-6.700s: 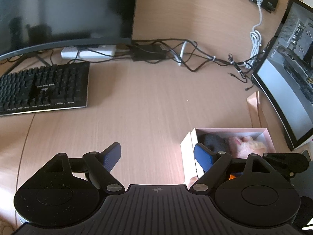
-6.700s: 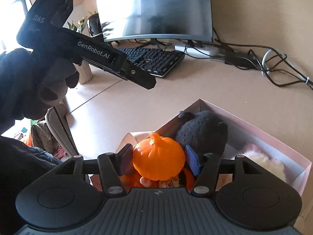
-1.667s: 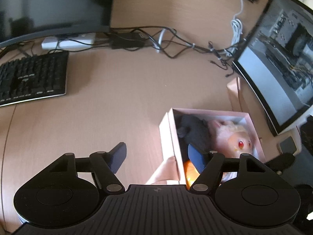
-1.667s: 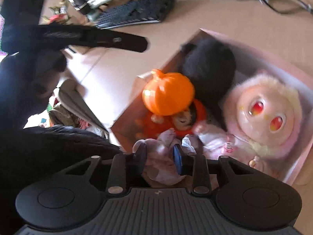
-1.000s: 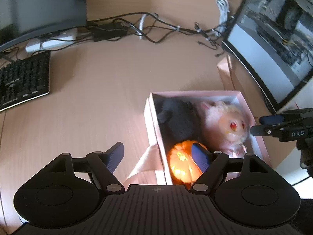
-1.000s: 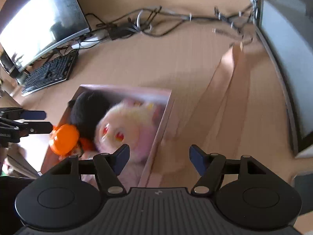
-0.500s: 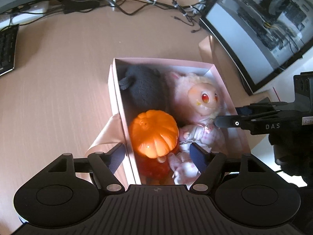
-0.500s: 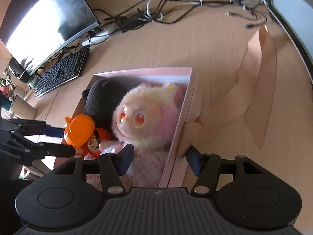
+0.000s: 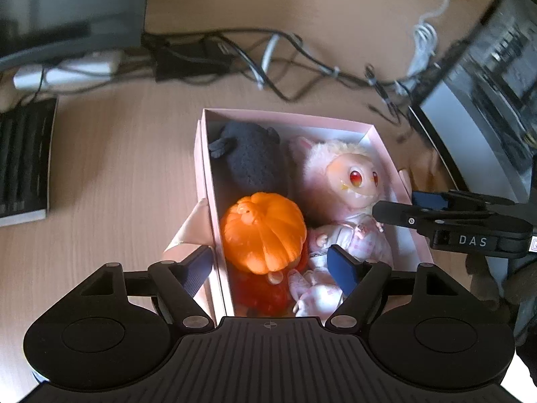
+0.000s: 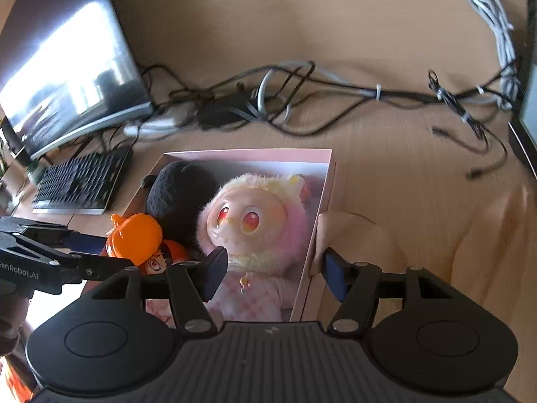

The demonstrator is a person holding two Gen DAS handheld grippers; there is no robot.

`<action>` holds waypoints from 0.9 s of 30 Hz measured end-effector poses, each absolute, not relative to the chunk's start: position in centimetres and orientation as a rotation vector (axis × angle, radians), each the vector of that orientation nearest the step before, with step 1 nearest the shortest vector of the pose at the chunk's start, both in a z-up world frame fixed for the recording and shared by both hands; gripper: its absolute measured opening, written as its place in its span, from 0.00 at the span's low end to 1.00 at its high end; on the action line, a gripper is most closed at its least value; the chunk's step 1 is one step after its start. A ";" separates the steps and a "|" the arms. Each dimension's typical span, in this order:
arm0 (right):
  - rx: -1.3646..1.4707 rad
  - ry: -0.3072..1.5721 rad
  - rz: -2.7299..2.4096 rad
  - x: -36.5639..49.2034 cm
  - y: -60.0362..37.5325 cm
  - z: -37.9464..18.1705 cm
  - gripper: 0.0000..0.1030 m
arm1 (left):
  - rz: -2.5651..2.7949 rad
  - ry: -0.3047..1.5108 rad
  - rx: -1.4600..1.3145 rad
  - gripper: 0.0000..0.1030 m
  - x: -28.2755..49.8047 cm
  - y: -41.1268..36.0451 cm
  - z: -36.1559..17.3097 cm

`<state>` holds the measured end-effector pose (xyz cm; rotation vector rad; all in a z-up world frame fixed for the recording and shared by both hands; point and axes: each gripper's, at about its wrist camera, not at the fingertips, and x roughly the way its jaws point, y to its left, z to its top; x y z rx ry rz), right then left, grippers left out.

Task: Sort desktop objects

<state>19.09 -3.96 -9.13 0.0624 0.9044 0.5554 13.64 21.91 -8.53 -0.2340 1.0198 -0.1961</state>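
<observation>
Left wrist view looks down into a pink box (image 9: 386,149) on the wooden surface (image 9: 117,168), packed with a dark grey plush (image 9: 251,158), a pink fluffy doll with red eyes (image 9: 349,174) and an orange pumpkin-headed figure (image 9: 265,231). The left tool (image 9: 272,267) has its jaws spread wide, straddling the box's left wall with the pumpkin head between them, gripping nothing. The right tool (image 9: 396,206) reaches in over the box's right edge, and "DAS" is printed in white on its side; from its own camera, the right tool (image 10: 273,270) stands apart too, one finger over the pink doll (image 10: 255,221) and the other outside the box wall (image 10: 322,208). There the left tool's side reads "enRobot.AI", cut off at the frame edge. A black keyboard (image 10: 80,181) lies near the box.
</observation>
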 end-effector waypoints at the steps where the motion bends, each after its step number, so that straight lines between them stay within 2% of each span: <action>1: 0.053 0.896 0.551 19.9 -3.6 -9.2 0.61 | -0.191 1.012 -0.231 0.77 14.5 22.1 -8.6; 6: 0.001 0.855 0.520 23.5 -2.1 -9.5 0.62 | -0.173 0.969 -0.203 0.77 18.8 22.1 -8.6; 8: -0.005 0.846 0.509 24.8 -1.7 -9.7 0.63 | -0.169 0.962 -0.194 0.81 20.1 21.9 -8.6; 11: 0.008 0.849 0.527 26.0 -1.5 -10.3 0.74 | -0.160 0.957 -0.180 0.82 21.5 21.7 -8.9; 13: 0.004 0.843 0.532 26.1 -1.4 -10.6 0.75 | -0.149 0.946 -0.180 0.83 21.6 21.6 -9.0; 15: 0.000 0.821 0.516 25.2 -1.5 -10.6 0.80 | -0.131 0.910 -0.201 0.92 20.5 21.7 -8.9; 16: 0.002 0.806 0.500 24.6 -1.6 -10.5 0.82 | -0.122 0.891 -0.207 0.92 19.9 21.7 -8.8; 18: 0.003 0.766 0.479 22.8 -2.0 -10.1 0.99 | -0.094 0.843 -0.165 0.94 18.1 21.6 -8.5; 22: -0.021 0.679 0.452 18.0 -3.0 -9.2 1.00 | -0.056 0.769 -0.117 0.97 12.7 21.7 -8.2; 27: -0.093 0.659 0.426 13.6 -4.2 -10.3 1.00 | 0.053 0.822 -0.084 1.00 8.1 21.4 -10.5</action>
